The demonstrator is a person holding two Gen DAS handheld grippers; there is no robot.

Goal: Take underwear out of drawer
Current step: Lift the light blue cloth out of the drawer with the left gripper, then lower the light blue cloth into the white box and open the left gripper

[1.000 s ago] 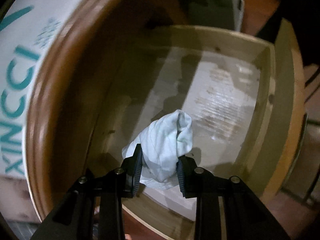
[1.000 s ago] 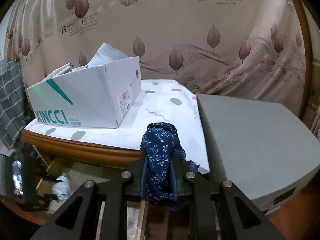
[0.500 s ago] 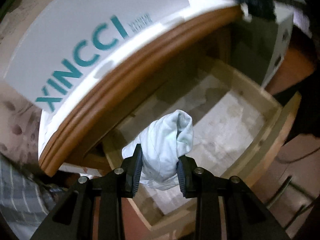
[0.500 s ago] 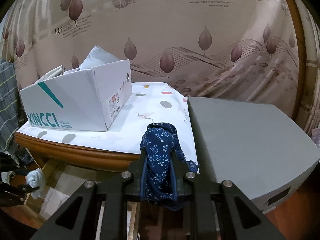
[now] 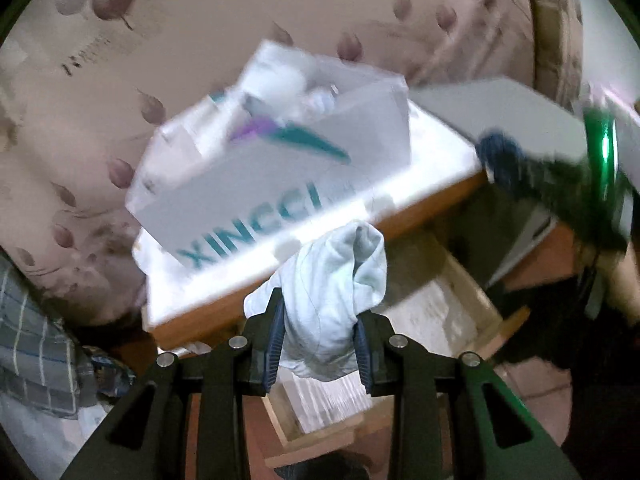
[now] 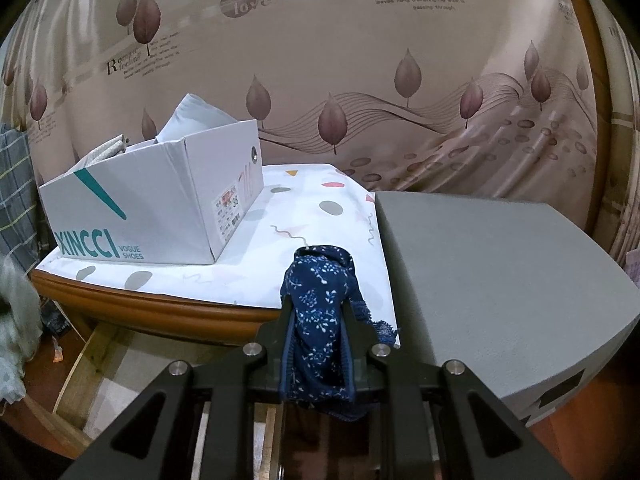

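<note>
My left gripper (image 5: 318, 334) is shut on pale blue-white underwear (image 5: 332, 292) and holds it in the air above the open wooden drawer (image 5: 486, 308), level with the tabletop edge. My right gripper (image 6: 318, 320) is shut on dark blue patterned underwear (image 6: 318, 320) and holds it just before the front edge of the table (image 6: 160, 312). The pale underwear shows blurred at the left edge of the right wrist view (image 6: 16, 320). The right gripper with the blue underwear shows at the right of the left wrist view (image 5: 504, 156).
A white XINCCI shoe box (image 6: 156, 212) stands on the table's patterned cloth (image 6: 312, 216). A grey box (image 6: 492, 272) sits to its right. A leaf-print curtain (image 6: 360, 80) hangs behind. Plaid fabric (image 5: 36, 344) lies at the left.
My left gripper has lifted the pale underwear out of the drawer up to tabletop height. My right gripper has held the blue underwear nearly still at the table's edge.
</note>
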